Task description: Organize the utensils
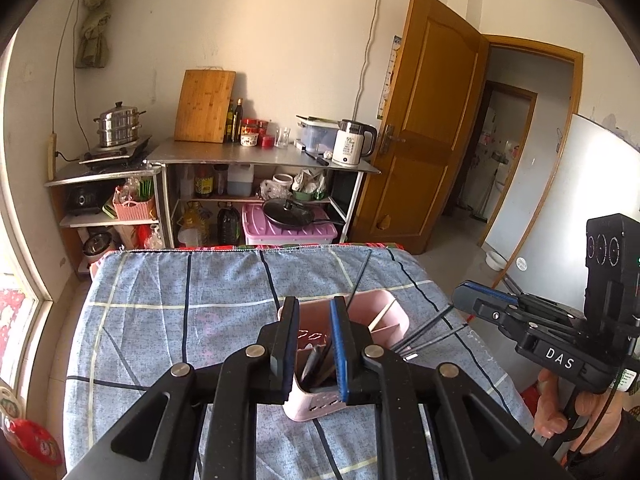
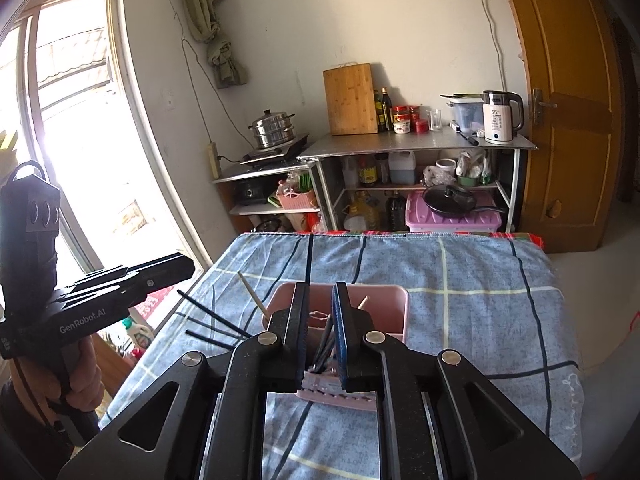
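We hold the left gripper [image 1: 315, 344] over the near end of the pink plastic utensil caddy [image 1: 390, 312], jaws apart around nothing, while the right gripper [image 2: 319, 334] hovers opposite, likewise parted and empty. The caddy sits mid-table on the blue checked tablecloth [image 1: 180, 320], dark utensils already standing in its near compartment. Beyond it, several black chopsticks [image 1: 430, 330] lie loose on the cloth beside the caddy. We judge the sorting partly done; next comes lowering onto one stray chopstick and pinching it cleanly.
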A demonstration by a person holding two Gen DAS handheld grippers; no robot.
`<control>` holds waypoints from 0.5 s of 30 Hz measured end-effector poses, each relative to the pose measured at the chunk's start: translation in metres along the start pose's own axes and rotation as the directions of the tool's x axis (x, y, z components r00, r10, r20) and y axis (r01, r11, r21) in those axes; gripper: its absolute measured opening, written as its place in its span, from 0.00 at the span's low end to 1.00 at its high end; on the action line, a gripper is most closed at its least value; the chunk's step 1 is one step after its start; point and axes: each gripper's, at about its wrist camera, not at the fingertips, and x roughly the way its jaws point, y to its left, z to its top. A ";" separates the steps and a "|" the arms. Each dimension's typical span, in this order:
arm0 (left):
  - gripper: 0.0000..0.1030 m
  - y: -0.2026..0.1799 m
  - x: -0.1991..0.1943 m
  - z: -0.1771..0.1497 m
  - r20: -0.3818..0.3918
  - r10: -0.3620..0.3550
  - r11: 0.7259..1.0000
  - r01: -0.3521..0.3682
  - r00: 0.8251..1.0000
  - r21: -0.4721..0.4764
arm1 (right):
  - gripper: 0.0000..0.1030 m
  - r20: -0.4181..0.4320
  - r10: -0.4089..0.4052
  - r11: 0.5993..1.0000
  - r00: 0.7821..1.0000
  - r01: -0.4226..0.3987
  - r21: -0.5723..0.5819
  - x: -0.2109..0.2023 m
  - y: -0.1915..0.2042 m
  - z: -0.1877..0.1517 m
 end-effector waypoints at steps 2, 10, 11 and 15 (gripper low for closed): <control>0.15 -0.005 -0.011 -0.005 0.015 0.000 1.000 0.000 1.000 0.001 | 0.12 0.010 0.000 1.000 1.000 0.000 0.001 -0.009 0.000 -0.005; 0.15 -0.027 -0.045 -0.041 0.051 0.008 1.000 -0.008 0.999 -0.005 | 0.17 0.039 -0.008 1.000 0.999 0.009 -0.009 -0.045 0.008 -0.034; 0.15 -0.030 -0.047 -0.047 0.054 0.013 1.000 -0.013 0.998 -0.006 | 0.17 0.043 -0.010 1.000 0.999 0.011 -0.012 -0.050 0.009 -0.040; 0.16 -0.042 -0.058 -0.072 0.058 0.018 1.000 -0.017 0.998 -0.010 | 0.19 0.050 -0.015 1.000 0.999 0.016 -0.021 -0.064 0.015 -0.059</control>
